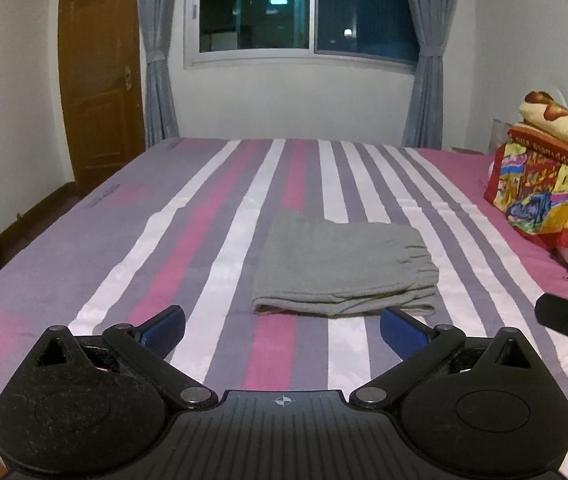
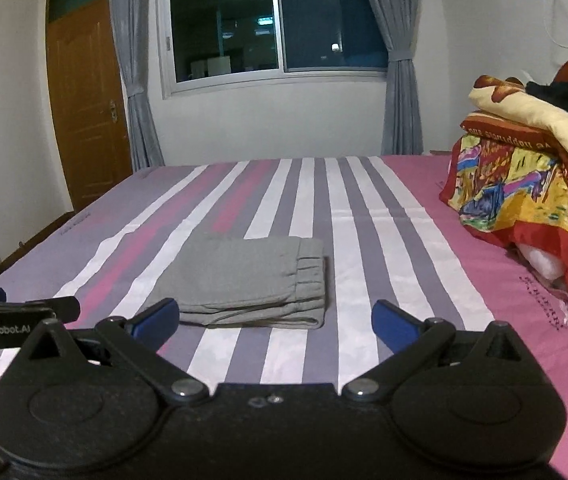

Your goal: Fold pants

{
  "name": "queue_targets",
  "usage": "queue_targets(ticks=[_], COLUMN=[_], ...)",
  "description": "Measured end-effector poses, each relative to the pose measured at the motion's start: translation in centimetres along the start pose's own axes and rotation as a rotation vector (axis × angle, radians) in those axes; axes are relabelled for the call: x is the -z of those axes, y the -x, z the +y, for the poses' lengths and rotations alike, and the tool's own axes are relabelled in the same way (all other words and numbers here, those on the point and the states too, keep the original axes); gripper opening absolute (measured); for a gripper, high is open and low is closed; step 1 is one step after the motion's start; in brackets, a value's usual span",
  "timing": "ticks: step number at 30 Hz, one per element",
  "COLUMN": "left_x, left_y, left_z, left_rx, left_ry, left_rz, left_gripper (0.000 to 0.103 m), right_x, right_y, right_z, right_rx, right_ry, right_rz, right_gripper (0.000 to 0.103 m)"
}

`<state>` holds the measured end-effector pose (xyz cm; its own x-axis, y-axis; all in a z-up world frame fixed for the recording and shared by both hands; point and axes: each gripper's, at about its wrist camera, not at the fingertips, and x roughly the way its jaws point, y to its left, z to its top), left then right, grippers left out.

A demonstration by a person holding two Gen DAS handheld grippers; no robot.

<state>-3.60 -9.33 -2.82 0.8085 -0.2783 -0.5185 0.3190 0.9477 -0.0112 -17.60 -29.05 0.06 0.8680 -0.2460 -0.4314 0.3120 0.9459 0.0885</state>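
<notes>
2 grippers show at the bottom of their frames, both with blue fingers spread wide apart and holding nothing. The left gripper (image 1: 282,326) hangs over the striped bed (image 1: 84,248). The grey pants (image 1: 343,266) lie folded in a flat stack at the centre of the frame, just above the fingers, not touching them. In the right view the right gripper (image 2: 276,320) sits below the pants (image 2: 252,280). A colourful blanket (image 2: 523,184) is piled at the right edge.
</notes>
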Motion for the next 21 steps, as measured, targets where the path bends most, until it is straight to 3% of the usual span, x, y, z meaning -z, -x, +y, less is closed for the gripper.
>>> queue_targets(ticks=[21], left_x=[0.33], left_y=[0.29], left_z=[-0.53], left_rx=[-0.016], left_ry=[-0.036], left_rz=[-0.025], left_gripper=[0.103], right_x=[0.8], right_y=[0.28], right_z=[0.24], right_rx=[0.025], right_ry=[-0.028], right_rz=[-0.015], right_gripper=[0.103])
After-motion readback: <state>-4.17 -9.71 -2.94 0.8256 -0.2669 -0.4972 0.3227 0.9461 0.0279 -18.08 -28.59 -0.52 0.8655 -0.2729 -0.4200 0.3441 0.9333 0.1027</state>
